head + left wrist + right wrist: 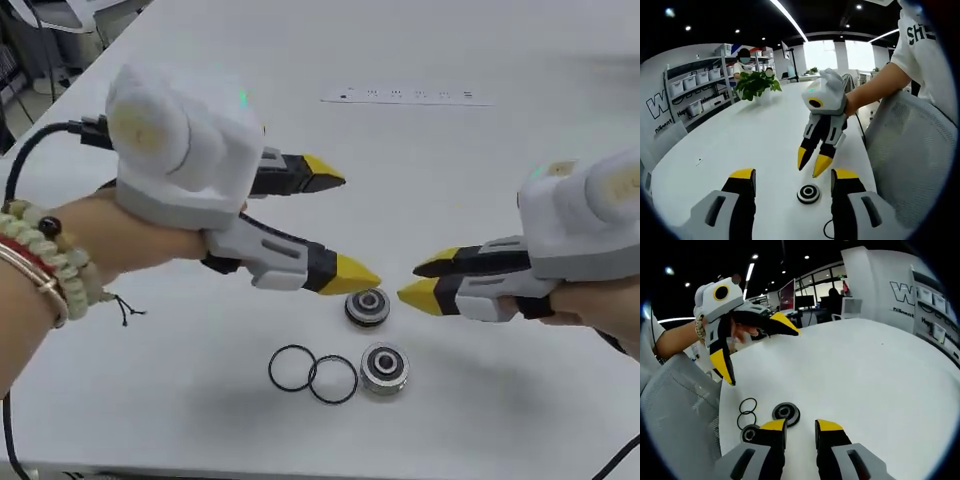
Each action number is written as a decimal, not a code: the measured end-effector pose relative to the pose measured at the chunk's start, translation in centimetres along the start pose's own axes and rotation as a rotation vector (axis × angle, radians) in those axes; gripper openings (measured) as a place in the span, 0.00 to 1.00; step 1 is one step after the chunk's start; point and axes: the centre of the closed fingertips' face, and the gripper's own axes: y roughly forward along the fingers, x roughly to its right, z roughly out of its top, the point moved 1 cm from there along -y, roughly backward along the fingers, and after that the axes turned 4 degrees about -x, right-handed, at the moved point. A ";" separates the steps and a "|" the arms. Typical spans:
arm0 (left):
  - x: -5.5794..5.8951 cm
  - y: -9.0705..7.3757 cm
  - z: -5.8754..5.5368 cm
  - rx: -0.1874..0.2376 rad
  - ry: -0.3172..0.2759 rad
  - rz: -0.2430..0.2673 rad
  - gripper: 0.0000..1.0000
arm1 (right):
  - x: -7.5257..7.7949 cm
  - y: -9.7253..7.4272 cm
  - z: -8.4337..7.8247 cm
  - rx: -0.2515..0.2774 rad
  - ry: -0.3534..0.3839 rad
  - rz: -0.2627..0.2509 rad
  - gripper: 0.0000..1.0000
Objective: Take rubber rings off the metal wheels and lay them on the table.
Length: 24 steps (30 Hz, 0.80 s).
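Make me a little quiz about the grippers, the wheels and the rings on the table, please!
1. How many rubber rings lie on the table?
2. True or false: the left gripper is shut on a metal wheel.
3. There is a dark-rimmed wheel and a silver-rimmed wheel. Which one sits right beside the rings?
A) the dark-rimmed wheel
B) the silver-rimmed wheel
C) both

Key
1. Two.
2. False: its jaws are wide apart and hold nothing.
3. B. The dark-rimmed wheel lies farther from the rings, near the tips of both grippers.
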 end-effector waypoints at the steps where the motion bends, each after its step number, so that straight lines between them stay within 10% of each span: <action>1: -0.1 0.2 -0.4 -0.001 -0.007 0.010 0.56 | -0.2 0.1 -0.2 -0.010 -0.007 0.006 0.20; 15: 1.2 2.7 -4.9 -0.047 -0.070 0.000 0.38 | -0.8 1.3 -0.9 -0.034 -0.060 0.008 0.20; 24: 1.5 3.5 -5.7 -0.060 -0.093 0.002 0.22 | -0.9 1.6 -1.0 -0.036 -0.073 0.004 0.22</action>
